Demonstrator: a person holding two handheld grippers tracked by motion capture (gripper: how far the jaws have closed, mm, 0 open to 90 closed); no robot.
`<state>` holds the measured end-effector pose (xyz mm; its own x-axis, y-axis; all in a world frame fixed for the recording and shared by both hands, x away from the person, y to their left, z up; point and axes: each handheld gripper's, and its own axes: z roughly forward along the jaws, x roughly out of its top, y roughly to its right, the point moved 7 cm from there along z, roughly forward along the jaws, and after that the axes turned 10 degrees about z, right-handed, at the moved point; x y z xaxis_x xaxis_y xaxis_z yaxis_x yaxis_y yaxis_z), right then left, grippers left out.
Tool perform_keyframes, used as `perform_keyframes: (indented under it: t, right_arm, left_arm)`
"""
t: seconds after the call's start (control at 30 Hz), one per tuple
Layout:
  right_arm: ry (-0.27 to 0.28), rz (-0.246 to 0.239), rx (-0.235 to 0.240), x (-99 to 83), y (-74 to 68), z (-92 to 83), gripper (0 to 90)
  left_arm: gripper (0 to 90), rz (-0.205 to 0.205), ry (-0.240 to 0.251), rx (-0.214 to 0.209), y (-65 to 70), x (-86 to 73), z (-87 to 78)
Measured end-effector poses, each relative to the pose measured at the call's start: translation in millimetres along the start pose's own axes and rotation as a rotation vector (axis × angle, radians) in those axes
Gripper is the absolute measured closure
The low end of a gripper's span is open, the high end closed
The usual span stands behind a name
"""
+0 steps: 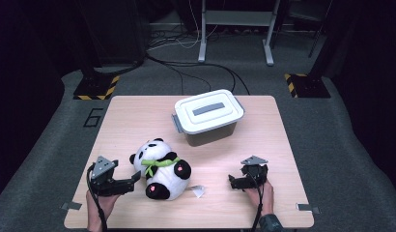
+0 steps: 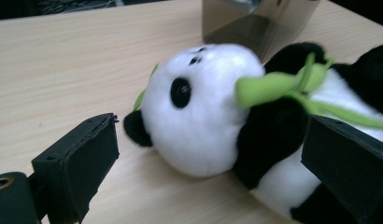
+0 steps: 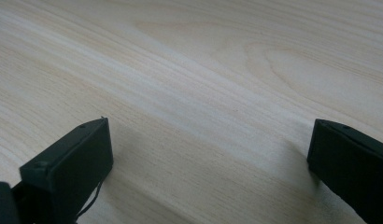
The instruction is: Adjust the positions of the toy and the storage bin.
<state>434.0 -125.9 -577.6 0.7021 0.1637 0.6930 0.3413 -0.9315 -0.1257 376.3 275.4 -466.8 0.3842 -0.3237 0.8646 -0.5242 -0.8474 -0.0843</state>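
Left gripper: While the toy lies on its back, the left gripper (image 1: 133, 179) sits low at the near left of the surface (image 1: 138, 116), its fingers (image 2: 82, 163) spread wide and released, one on either side of the toy's shoulder in the left gripper view, so a squeeze there looks like the aim.
Contact: the right-hand finger in that view overlaps the dark arm; whether it touches the plush I cannot tell.
Plush panda: the plush panda (image 1: 160, 169) rests near the front edge, head toward the box, feet toward the person, just beside the left gripper and well apart from the right one.
Green scarf: the green scarf (image 2: 283, 86) is knotted at the neck; its tail runs behind the right-hand finger and is cut off.
White tag: a small white tag (image 1: 198, 191) lies on the wood by the toy's foot; any print is too small to read.
Storage box: the lidded storage box (image 1: 209, 116) stands behind the panda, lid on, so its contents are hidden.
Right gripper: the right gripper (image 1: 237, 182) rests by the near right edge, fingers (image 3: 73, 158) fully parted over bare wood, grasping nothing, likely waiting.
Person: hands and part of a sleeve enter at the bottom; the rest is cut off.
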Motion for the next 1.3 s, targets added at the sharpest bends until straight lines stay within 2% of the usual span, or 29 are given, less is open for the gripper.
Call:
perform_keyframes:
  t: [0.13, 0.17, 0.23, 0.37, 0.43, 0.47, 0.5, 0.53, 0.57, 0.6, 0.63, 0.7, 0.83, 0.9, 1.1, 1.3]
  right_arm:
    - [0.011, 0.001, 0.0, -1.1, 0.0, -0.5, 0.0]
    - [0.014, 0.001, 0.0, -1.2, 0.0, -0.5, 0.0]
    - [0.015, 0.001, -0.002, -1.1, 0.2, -0.4, 0.0]
    - [0.015, 0.001, 0.002, -1.1, 0.0, -0.4, 0.0]
    - [0.015, 0.001, -0.001, -1.2, 0.1, -0.4, 0.0]
    - [0.015, 0.001, -0.001, -1.2, 0.1, -0.4, 0.0]
    - [0.015, 0.001, -0.001, -1.2, 0.1, -0.4, 0.0]
    - [0.015, 0.001, -0.001, -1.2, 0.1, -0.4, 0.0]
    - [0.016, 0.001, 0.0, -1.1, 0.2, -0.4, 0.0]
    - [0.016, 0.001, 0.0, -1.1, 0.2, -0.4, 0.0]
    - [0.016, 0.001, 0.0, -1.1, 0.2, -0.4, 0.0]
    - [0.016, 0.001, -0.001, -1.1, 0.2, -0.4, 0.0]
    - [0.016, 0.002, -0.003, -1.2, 0.2, -0.6, 0.0]
    - [0.017, 0.002, -0.002, -1.1, 0.2, -0.5, 0.1]
    - [0.017, 0.002, 0.001, -0.9, 0.4, -0.4, 0.3]
    - [0.015, 0.003, 0.005, -0.9, 0.1, -0.5, 0.3]
  left_arm:
    - [4.6, 0.035, 0.003, -0.049, 10.9, 16.3, 7.5]
    - [5.2, 0.051, -0.002, -0.078, 17.1, 23.2, 13.3]
    - [5.7, 0.057, -0.004, -0.088, 19.6, 26.1, 17.1]
    - [8.9, 0.07, -0.045, -0.157, 29.4, 28.4, 35.0]
    - [14.6, 0.076, -0.074, -0.191, 34.7, 25.2, 42.9]
    - [17.6, 0.082, -0.091, -0.193, 35.9, 23.1, 46.2]
    - [20.9, 0.082, -0.11, -0.173, 35.7, 21.1, 49.3]
    - [29.6, 0.081, -0.123, -0.161, 34.6, 19.4, 51.8]
    - [37.0, 0.076, -0.121, -0.171, 34.2, 18.2, 53.4]
    - [37.0, 0.075, -0.122, -0.177, 33.7, 17.5, 53.9]
    - [43.4, 0.075, -0.125, -0.173, 32.7, 16.5, 54.4]
    - [45.5, 0.072, -0.126, -0.193, 32.7, 15.2, 54.1]
    - [58.5, 0.06, -0.115, -0.249, 34.1, 13.1, 53.7]
    - [63.3, 0.061, -0.107, -0.264, 34.1, 12.7, 52.3]
    - [70.8, 0.053, -0.084, -0.299, 31.3, 10.8, 48.4]
    - [73.5, 0.06, -0.064, -0.274, 29.7, 10.9, 40.5]
